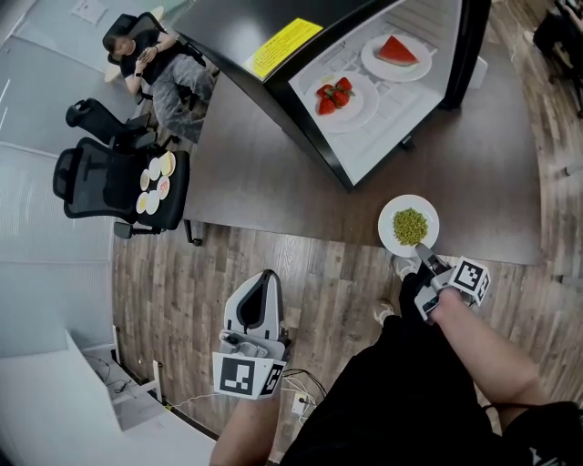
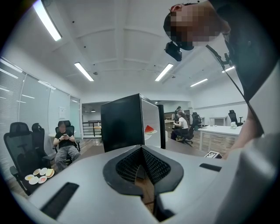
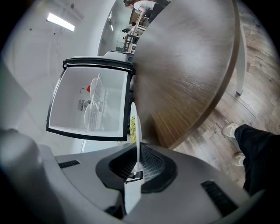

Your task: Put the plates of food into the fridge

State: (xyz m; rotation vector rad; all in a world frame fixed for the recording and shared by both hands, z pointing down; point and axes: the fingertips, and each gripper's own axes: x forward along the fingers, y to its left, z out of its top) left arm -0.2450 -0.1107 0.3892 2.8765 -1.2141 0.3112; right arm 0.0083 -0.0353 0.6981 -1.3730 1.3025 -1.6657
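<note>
The right tool (image 1: 422,249) pinches the rim of the plate (image 1: 386,227) of peas (image 1: 410,225), which sits at the counter's (image 1: 273,182) near edge, at 5 o'clock from the open fridge (image 1: 246,27). The left tool (image 1: 266,276) is pressed together and empty.

Dark wood table (image 1: 273,173) stretches out ahead of my right gripper (image 1: 424,250). The plate of peas (image 1: 387,223) is right at its tips, over the near edge, can't tell if it touches the wood. Further out, the open mini fridge (image 1: 237,23) stands on that same top. Its white shelf (image 1: 410,100) carries a strawberry plate (image 1: 351,116), with a watermelon plate (image 1: 387,71) beyond it. Plank floor (image 1: 337,282) sits below my tool.
</note>
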